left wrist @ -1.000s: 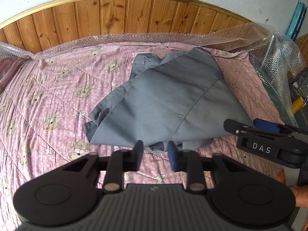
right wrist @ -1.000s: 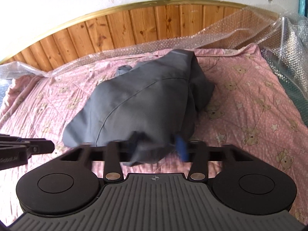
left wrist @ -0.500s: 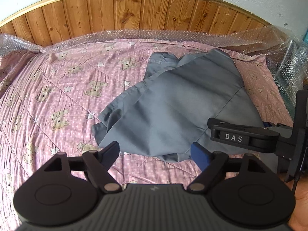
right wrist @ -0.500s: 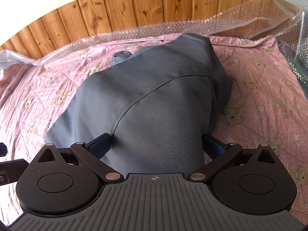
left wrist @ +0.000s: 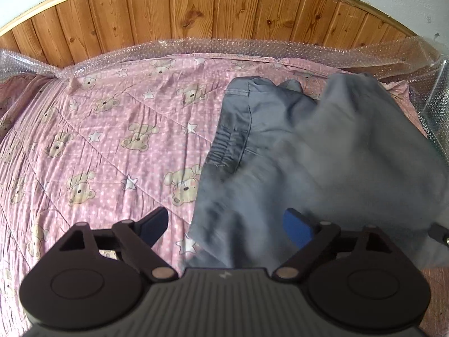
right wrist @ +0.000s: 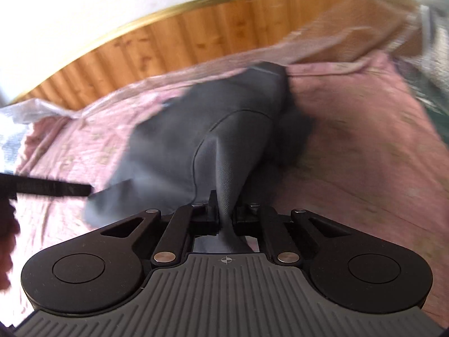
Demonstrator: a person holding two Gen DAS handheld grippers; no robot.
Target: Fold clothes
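Right gripper angled down, fingers pinching a fold of the grey garment on the bed. Left gripper tilted down, fingers spread, opening around its near edge, seemingly untouched.

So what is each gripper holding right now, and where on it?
Right gripper: shut on a bunched fold at the grey cotton garment's near edge. Left gripper: opening, gripping nothing.

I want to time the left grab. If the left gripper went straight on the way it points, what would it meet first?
Most likely the near edge of the grey garment, lying between the opening jaws of the left gripper; depth is hard to judge.
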